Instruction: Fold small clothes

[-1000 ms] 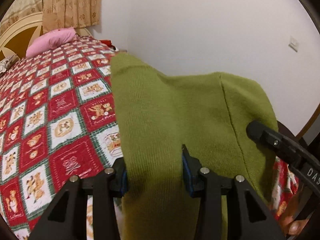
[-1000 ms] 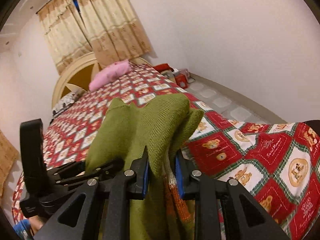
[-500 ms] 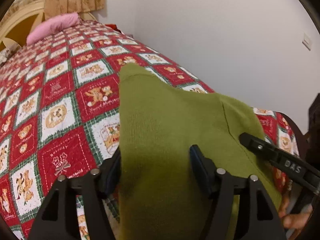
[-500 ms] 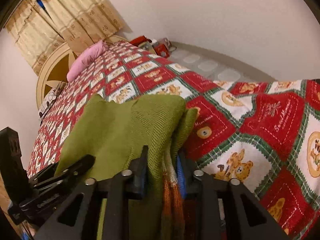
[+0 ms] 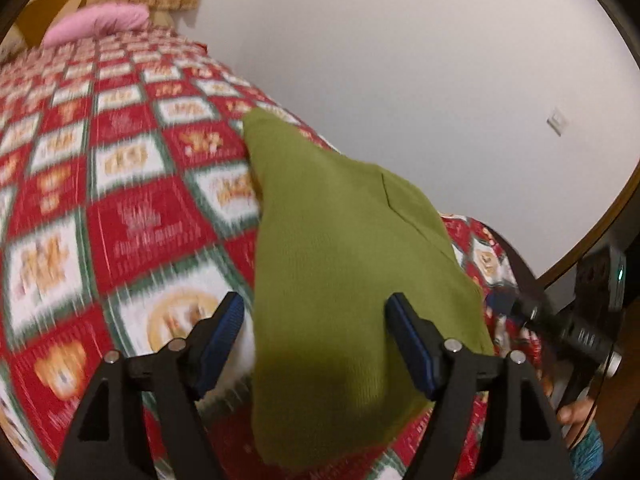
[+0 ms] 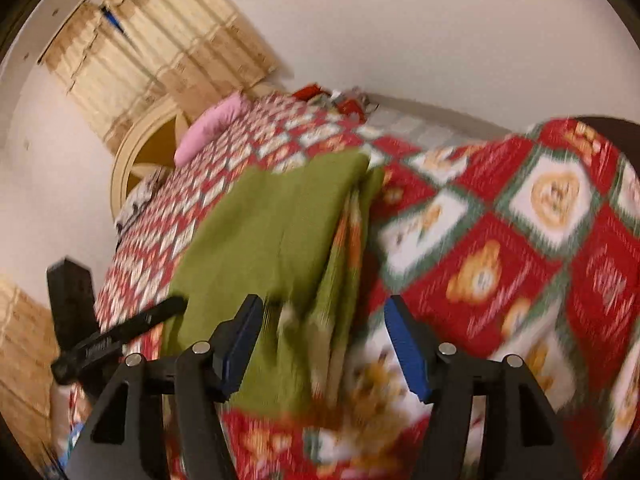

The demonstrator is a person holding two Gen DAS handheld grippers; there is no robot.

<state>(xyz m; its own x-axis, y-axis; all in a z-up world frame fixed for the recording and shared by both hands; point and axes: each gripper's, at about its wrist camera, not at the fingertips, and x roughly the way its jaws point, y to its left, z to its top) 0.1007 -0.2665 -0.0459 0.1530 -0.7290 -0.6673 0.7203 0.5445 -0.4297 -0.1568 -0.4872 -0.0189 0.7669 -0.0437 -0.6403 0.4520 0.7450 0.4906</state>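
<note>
We are opening both jaws: the left hand-held gripper and right hand-held gripper release the green garment so its fold settles on the bed.

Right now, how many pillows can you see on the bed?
1. A pink pillow lies at the far end of the bed, by the headboard, well beyond the green sweater. The patterned item beside it, at the frame edge, may be another.

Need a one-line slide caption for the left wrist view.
Left claw opening around the green knit garment lying on the red teddy-bear quilt; right claw nearby.
</note>
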